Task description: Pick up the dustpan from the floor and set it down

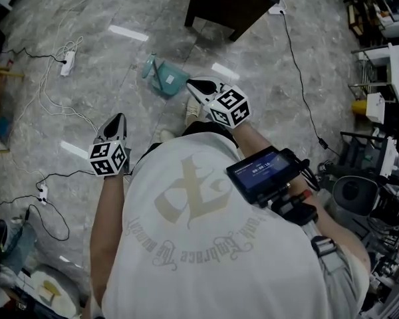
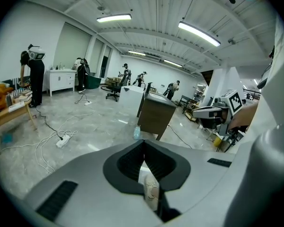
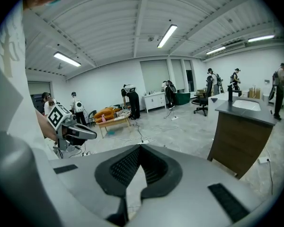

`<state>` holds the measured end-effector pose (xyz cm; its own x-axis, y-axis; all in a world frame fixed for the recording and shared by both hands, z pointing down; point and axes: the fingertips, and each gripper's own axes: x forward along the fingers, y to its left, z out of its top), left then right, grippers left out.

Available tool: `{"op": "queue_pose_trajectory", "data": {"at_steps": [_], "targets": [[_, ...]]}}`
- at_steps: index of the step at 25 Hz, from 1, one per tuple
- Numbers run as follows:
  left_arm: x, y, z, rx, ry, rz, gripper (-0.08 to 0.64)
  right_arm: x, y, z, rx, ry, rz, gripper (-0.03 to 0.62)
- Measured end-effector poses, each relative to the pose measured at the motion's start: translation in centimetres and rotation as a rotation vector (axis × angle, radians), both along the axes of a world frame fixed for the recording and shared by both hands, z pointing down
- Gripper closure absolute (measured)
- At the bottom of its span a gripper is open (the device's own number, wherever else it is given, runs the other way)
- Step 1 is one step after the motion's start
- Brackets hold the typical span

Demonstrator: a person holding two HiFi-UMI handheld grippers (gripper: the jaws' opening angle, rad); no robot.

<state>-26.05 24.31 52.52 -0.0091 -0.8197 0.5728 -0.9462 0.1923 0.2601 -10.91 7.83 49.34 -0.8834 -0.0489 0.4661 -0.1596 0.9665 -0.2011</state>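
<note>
I'm holding the left gripper (image 1: 118, 117) and right gripper (image 1: 193, 84) with jaws pressed together, empty — reckoning the dustpan (image 1: 165, 78) light, stiff plastic, its handle best for pinching.

Your head camera looks steeply down over your own back onto the floor (image 1: 113, 65), close above the left gripper (image 1: 119, 117) at 8 o'clock and the right gripper (image 1: 193, 85) just above centre. Each gripper camera sits right behind its own jaws and faces roughly level across the room. All three views share the dark counter (image 1: 233, 2): at 12 o'clock from your head, mid-frame in the left gripper view, and at 4 o'clock in the right gripper view.
</note>
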Motion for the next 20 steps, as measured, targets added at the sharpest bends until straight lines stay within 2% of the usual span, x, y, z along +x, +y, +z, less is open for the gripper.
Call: {"op": "queue_pose_trajectory", "data": {"at_steps": [8, 20], "targets": [[1.0, -1.0, -0.3, 0.011, -0.007, 0.038, 0.546, 1.3, -0.1, 0.0, -0.003, 0.000, 0.029, 0.575], [1.2, -1.4, -0.4, 0.011, -0.006, 0.048, 0.547, 1.5, -0.1, 0.2, -0.007, 0.002, 0.035, 0.575]]}}
